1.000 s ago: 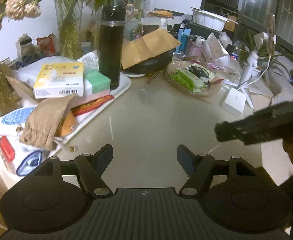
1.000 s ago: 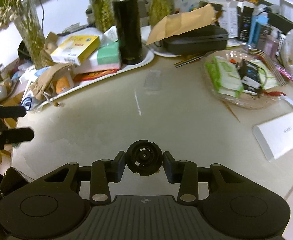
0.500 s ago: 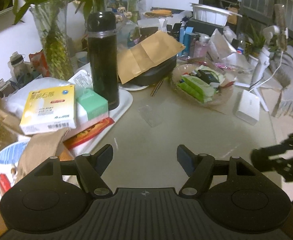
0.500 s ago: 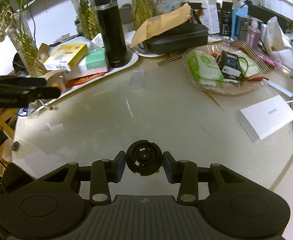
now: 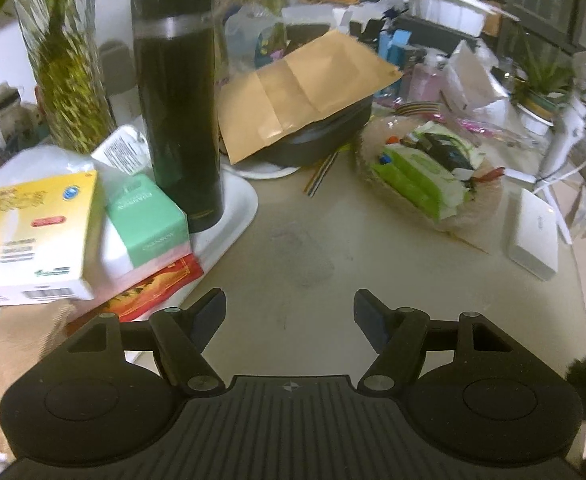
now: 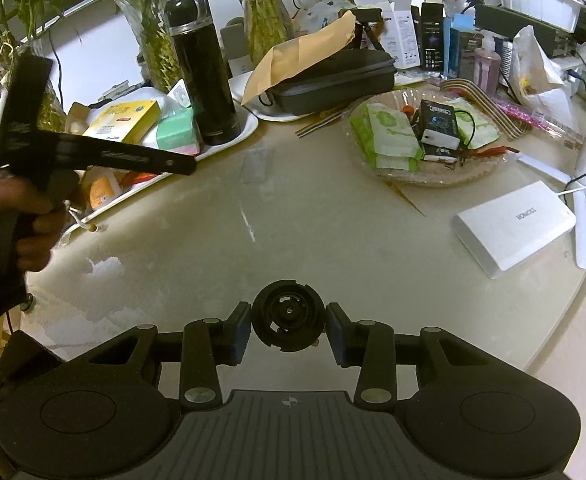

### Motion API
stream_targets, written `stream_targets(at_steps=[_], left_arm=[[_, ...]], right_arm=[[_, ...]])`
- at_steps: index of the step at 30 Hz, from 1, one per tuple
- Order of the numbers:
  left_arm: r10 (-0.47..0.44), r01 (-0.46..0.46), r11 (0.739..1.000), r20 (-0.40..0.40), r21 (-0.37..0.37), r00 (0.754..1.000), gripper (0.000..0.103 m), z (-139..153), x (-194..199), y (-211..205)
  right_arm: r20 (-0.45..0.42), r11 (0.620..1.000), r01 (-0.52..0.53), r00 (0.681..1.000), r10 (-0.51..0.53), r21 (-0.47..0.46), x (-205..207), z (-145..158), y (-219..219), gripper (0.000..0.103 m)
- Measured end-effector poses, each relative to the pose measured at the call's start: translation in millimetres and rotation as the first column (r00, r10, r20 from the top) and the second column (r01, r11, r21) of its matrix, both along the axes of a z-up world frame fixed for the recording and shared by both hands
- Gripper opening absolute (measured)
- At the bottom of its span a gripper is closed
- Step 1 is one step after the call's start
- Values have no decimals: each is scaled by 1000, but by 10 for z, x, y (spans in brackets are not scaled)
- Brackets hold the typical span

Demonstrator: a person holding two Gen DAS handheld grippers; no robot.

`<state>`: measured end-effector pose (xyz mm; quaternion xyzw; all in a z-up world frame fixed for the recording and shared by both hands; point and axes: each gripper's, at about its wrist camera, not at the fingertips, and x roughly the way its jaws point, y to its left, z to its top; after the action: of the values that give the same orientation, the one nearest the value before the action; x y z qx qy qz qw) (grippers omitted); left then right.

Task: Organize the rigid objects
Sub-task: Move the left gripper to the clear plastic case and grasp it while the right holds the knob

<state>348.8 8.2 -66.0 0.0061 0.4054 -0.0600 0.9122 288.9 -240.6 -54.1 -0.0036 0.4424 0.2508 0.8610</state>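
My right gripper is shut on a round black cap-like part, held above the pale table. A tall black flask stands on the white tray at the left. It shows again as the black flask in the right wrist view. My left gripper is open and holds nothing; it hangs over the table just in front of the tray. In the right wrist view the left gripper reaches in from the left toward the tray, with a hand on its handle.
The tray carries a yellow box, a green box and a red packet. Behind lie a black case under a brown envelope, a glass dish of packets, a white power bank and vases of plants.
My left gripper has moved forward toward the tray and flask, which now look much larger. The right gripper has drifted a little, with the black part still in it.
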Motion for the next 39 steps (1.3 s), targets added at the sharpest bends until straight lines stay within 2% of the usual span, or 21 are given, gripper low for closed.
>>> stream_targets(at_steps=[8,15,23,25,28,30,39], left_arm=[[61,-63,997,-43,-46,997,70,-286,374,-40],[105,-105,994,-17,18,994,70,-490,560,-212],[93,-93,991,9,97,996,69,-587,754,-446],[106,-105,989,-2,107,994,57,-623,786,-445],[111,-110,991,-8,71,994,39,-620,791,-408],[108,-106,991,-23,78,994,33,-602,799,-402],[89,-87,996,-67,37,994,33,-529,657,-245]], right_arm=[[0,1000,4,1000,-4,3,9,-13,-14,43],[-4,1000,2,1000,-2,3,15,-26,-8,43],[-4,1000,5,1000,-5,0,17,-31,-14,43],[-4,1000,6,1000,-6,2,18,-29,-19,43],[-4,1000,6,1000,-6,6,15,-27,-22,43],[-4,1000,7,1000,-7,9,15,-23,-27,43],[-6,1000,18,1000,-18,16,18,-23,-38,43]])
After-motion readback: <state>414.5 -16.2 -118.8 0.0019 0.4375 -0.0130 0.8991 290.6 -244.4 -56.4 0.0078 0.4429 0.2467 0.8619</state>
